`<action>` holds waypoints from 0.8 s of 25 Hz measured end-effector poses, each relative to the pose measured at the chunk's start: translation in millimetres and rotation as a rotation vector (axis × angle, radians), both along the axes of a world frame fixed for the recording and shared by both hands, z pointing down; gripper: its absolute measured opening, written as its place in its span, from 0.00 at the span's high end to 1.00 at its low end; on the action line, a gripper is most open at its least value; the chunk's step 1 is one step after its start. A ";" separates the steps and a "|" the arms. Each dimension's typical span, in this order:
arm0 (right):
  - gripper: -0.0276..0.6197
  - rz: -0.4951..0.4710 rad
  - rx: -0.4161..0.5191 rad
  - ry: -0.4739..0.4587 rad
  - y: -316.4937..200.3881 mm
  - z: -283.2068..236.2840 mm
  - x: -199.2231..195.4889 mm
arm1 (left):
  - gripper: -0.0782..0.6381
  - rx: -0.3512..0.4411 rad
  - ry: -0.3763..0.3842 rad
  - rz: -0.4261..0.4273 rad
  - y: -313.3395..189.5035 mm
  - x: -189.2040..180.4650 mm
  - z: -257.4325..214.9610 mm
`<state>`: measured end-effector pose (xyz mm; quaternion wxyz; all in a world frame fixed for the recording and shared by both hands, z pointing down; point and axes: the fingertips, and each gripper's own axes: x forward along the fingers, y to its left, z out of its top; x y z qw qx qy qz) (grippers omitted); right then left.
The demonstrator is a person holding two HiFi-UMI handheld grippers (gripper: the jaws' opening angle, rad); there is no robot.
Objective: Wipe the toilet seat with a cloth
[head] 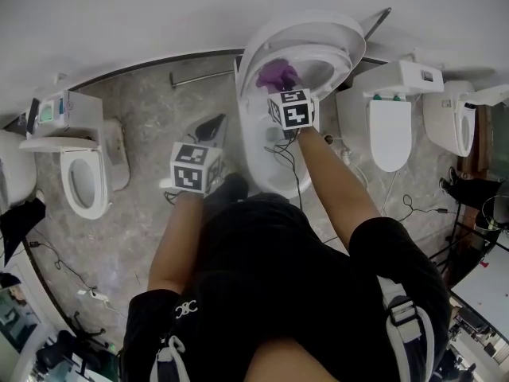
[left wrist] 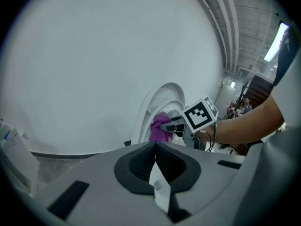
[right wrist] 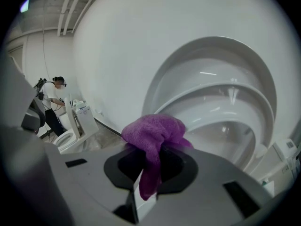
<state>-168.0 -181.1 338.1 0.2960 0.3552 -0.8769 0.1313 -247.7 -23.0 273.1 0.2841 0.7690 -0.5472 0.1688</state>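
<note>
Closest to the lens, the person's black shirt is filling the bottom of the head view, with both bare arms reaching up the frame. At the far left, a spare toilet is standing on the grey floor, well apart from the work. Left of centre I am holding the left tool idle, its jaws lying together with nothing between them. Right of it, the right tool is clamping the purple cloth. A narrow fold is running down between the jaws while the bunched bulk is sitting above them. The cloth is hanging at upper centre, just before the toilet seat, which seems to be lifted. I cannot tell whether they are touching.

I am judging the wipe as barely begun. That thin fold is worrying me: rubbing on the seat could be dragging it out of the jaws and dropping the cloth into the bowl. Black cables are trailing over the bowl below the right tool and could be snagging. Pushing hard could also be tipping the upright seat down onto the tool.
</note>
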 end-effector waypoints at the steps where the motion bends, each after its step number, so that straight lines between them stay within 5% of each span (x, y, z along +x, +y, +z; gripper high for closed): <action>1: 0.86 0.002 -0.012 0.002 5.6 5.8 -0.9 | 0.88 -0.004 0.001 0.008 -0.3 1.3 1.5; 10: 0.86 0.130 -0.104 -0.017 4.1 47.8 -15.3 | 0.88 -0.054 0.004 0.041 6.7 -12.2 19.1; 20: 0.86 0.153 -0.073 0.067 -20.9 60.2 -31.2 | 0.88 -0.085 0.021 0.048 2.4 -22.6 36.2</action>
